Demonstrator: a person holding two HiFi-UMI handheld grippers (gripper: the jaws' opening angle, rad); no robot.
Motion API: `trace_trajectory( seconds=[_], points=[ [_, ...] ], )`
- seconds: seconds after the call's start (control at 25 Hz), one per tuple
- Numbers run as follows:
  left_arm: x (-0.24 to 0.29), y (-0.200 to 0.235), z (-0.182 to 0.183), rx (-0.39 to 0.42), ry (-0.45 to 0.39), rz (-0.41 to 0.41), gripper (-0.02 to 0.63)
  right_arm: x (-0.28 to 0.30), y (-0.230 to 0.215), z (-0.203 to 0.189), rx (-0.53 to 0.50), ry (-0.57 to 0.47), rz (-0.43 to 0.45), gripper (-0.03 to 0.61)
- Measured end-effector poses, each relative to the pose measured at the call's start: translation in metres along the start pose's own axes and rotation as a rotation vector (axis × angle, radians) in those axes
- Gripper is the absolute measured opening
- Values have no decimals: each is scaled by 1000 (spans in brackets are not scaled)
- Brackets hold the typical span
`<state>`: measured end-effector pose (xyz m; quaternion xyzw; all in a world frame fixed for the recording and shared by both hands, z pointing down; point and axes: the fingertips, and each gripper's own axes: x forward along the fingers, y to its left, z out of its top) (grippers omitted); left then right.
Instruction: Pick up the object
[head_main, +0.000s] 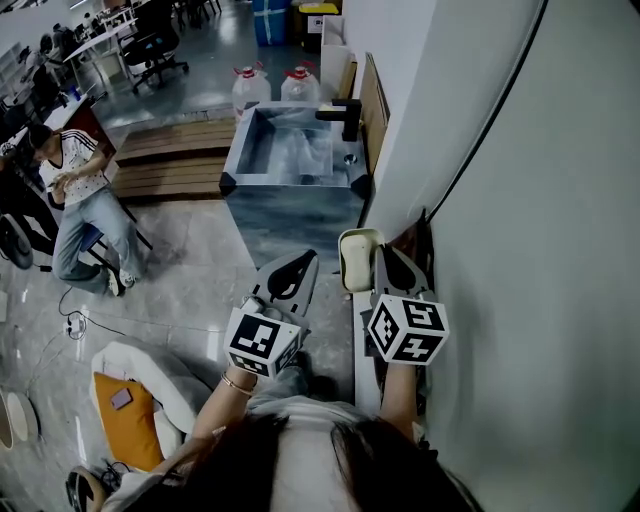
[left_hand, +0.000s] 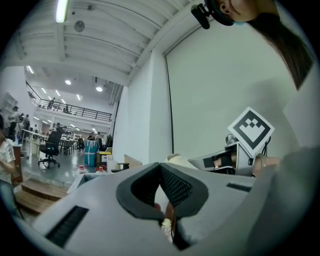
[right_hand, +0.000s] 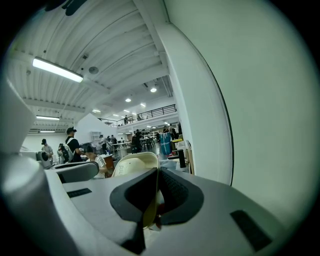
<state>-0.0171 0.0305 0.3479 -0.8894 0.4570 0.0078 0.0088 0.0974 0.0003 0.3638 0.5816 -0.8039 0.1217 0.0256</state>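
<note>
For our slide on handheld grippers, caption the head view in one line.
Right gripper clamps a cream oblong object beside the white wall; left gripper shut and empty, basin ahead.

In the head view, the left gripper (head_main: 303, 258) is at 9 o'clock of the right gripper (head_main: 381, 256), just beside it. A tray (head_main: 357, 259) stands between the right gripper's jaws. The sink (head_main: 290, 205) is on the floor at 12 o'clock from both grippers, with the faucet (head_main: 345, 115) at its far right corner. Two water jugs (head_main: 251, 86) stand behind the sink. The wooden platform (head_main: 175, 155) lies at 9 o'clock of the sink, and a seated person (head_main: 82, 195) is further left. The wall (head_main: 530, 200) is at 3 o'clock. A cushion (head_main: 128, 412) lies at 7 o'clock.
</note>
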Motion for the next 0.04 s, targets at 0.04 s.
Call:
trace_trajectory(
  seconds=[0.04],
  points=[
    [2, 2, 0, 0, 1, -1, 9, 3, 0, 0, 1, 0, -1, 34]
  ],
)
